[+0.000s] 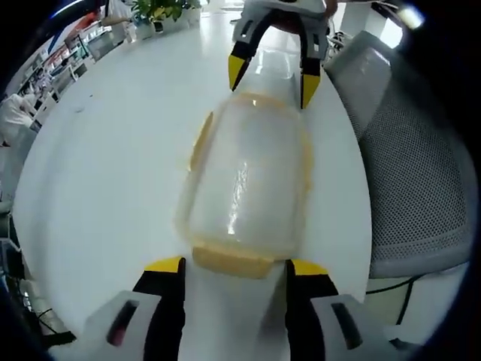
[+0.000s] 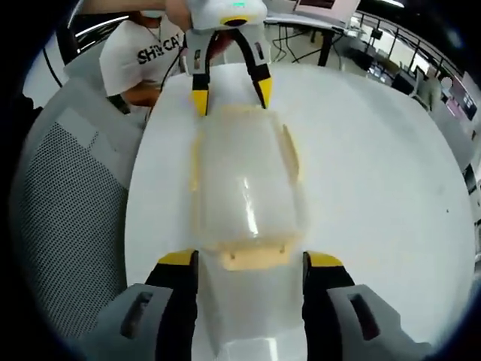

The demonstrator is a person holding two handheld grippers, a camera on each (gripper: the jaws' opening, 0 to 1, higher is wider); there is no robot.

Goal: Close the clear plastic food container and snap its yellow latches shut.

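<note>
2 open grippers, left gripper (image 1: 233,272) and right gripper (image 2: 250,265), are bracketing the lidded container (image 1: 246,180), end latches (image 1: 231,261) awaiting pressing.

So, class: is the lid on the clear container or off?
On. The lid covers the container between two open claws; whether the yellow latches are snapped, cannot tell.

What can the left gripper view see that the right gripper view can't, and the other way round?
Left gripper view alone: potted plants beyond the table's far edge, and shelving at the upper left.

Right gripper view alone: a person in a white printed shirt behind the far gripper, and desks with black legs at the top right.

Both: the clear container with yellow latches, lying on the white table; a grey mesh chair; and the left gripper and right gripper, each open, one at each end of the container.
</note>
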